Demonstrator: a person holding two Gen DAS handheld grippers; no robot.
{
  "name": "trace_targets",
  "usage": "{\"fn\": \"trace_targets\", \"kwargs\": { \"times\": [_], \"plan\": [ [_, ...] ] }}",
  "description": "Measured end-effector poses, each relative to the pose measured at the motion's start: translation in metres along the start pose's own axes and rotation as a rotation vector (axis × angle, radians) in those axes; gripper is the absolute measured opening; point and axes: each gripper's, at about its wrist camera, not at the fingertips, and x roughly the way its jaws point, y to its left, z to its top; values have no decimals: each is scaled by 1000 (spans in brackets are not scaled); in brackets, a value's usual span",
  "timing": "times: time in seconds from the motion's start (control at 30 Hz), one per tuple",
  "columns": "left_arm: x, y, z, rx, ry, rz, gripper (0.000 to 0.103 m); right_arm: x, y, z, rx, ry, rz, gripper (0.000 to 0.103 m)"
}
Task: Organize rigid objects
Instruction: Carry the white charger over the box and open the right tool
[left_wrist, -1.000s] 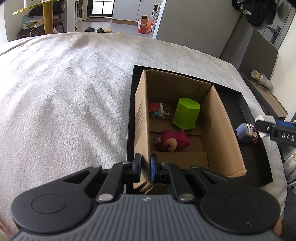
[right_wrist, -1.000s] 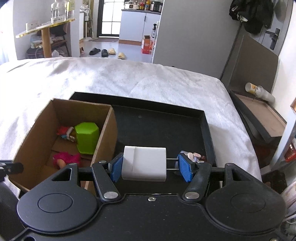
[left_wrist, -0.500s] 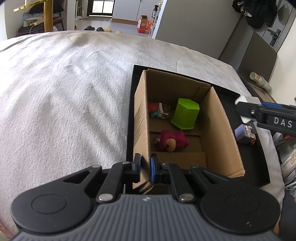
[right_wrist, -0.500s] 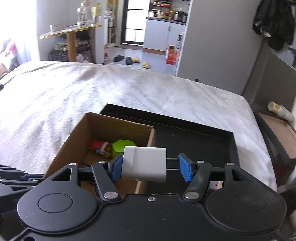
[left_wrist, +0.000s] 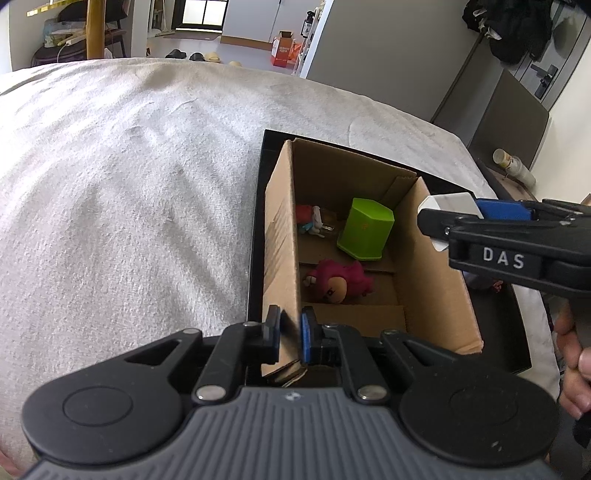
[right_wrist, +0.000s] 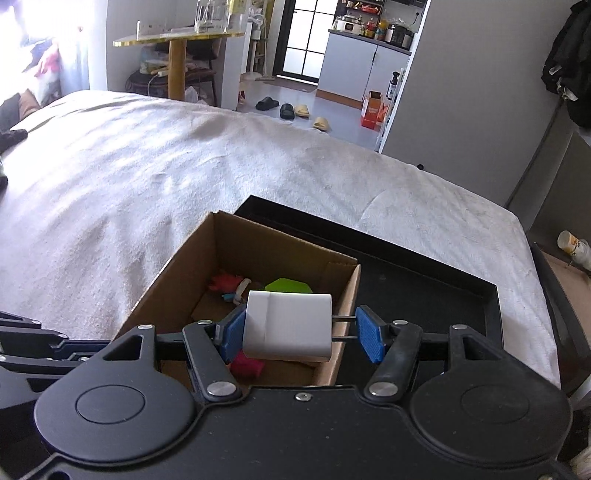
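Sitting clamped in the right claw (right_wrist: 301, 334), white charger (right_wrist: 288, 326) overhangs cardboard box (right_wrist: 177, 273).

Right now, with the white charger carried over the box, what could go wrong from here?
1. The white charger is held between the right gripper's pads by its thin prongs on one side; it could pivot or slip.
2. It hangs near the cardboard box's right wall, so an early release may drop it into the black tray.
3. The left gripper pinches only a near corner of the box, which might tip if bumped.
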Motion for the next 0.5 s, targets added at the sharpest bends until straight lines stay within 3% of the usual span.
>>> {"fn": "trace_targets", "kwargs": {
  "times": [0.23,0.5],
  "plan": [
    [-1,2,0,-9,0,-20,11,0,1,0,-24,-20,-46,65],
    [0,2,0,-5,0,-16,11,-11,-11,-4,19,-42,-42,67]
  ]
}}
